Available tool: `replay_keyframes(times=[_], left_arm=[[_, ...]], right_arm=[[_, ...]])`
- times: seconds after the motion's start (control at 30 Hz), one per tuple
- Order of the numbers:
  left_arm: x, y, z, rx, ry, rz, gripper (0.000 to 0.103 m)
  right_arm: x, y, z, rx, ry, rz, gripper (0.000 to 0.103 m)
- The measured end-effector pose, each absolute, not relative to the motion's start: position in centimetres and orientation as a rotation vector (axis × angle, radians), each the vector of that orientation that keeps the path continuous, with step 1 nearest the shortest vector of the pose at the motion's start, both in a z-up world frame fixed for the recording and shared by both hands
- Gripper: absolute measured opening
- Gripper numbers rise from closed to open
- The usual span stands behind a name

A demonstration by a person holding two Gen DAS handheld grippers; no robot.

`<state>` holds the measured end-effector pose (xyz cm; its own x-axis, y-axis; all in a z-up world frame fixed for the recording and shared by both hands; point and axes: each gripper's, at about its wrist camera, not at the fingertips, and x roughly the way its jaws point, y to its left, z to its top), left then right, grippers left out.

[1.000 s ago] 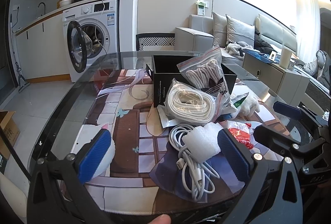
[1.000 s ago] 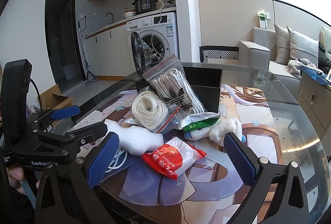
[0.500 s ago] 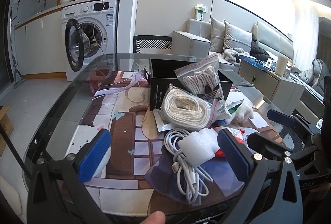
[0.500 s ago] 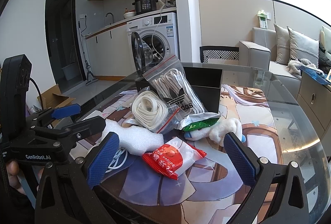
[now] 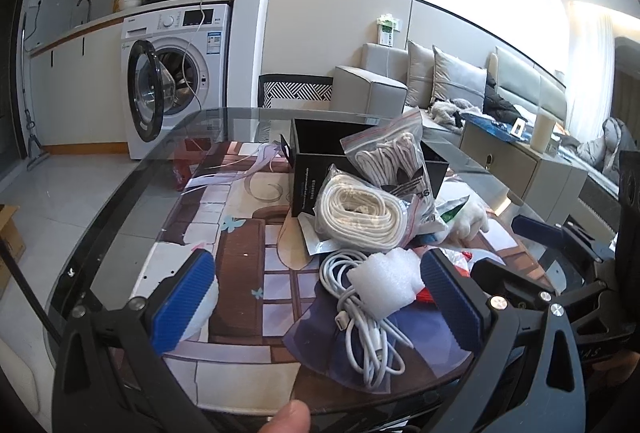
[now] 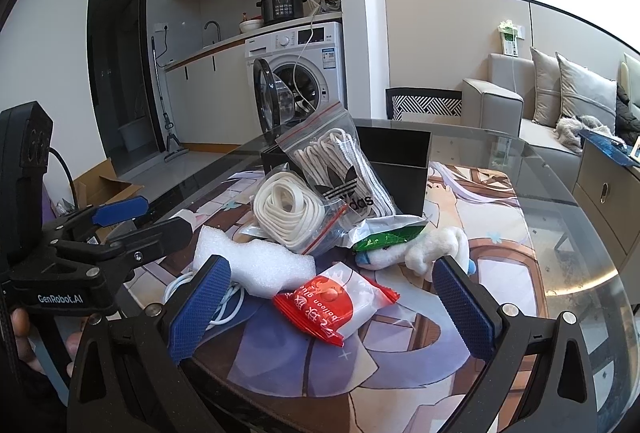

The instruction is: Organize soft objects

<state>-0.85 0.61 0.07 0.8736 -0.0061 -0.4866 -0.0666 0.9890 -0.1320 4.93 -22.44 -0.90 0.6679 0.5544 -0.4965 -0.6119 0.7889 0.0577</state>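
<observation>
Jaws of the left gripper [image 5: 318,307] and right gripper [image 6: 332,305] are spread wide and grasp nothing. At frame centre a heap lies on the glass table [image 5: 120,201]: white foam piece [image 5: 384,279] on a white cable [image 5: 360,321], bagged cord coil [image 5: 358,215], red packet [image 6: 334,303], before a black box [image 5: 316,153]

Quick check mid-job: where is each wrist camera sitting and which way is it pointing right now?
Left wrist: on the left gripper, looking across the glass table at the white foam piece; a fingertip shows below.
Right wrist: on the right gripper, facing the red-and-white packet; a hand shows at left.
Shared: black open box, both bagged white laces.
</observation>
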Motion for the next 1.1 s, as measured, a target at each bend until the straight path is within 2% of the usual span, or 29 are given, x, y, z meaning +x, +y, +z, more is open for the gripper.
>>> replay_keyframes(times=[1.1], left_arm=[[0.5,-0.3,-1.0,-0.008,0.578,-0.081,0.103]], right_arm=[[8.6,-19.6,-5.0,-0.294,0.731,0.659,0.103]])
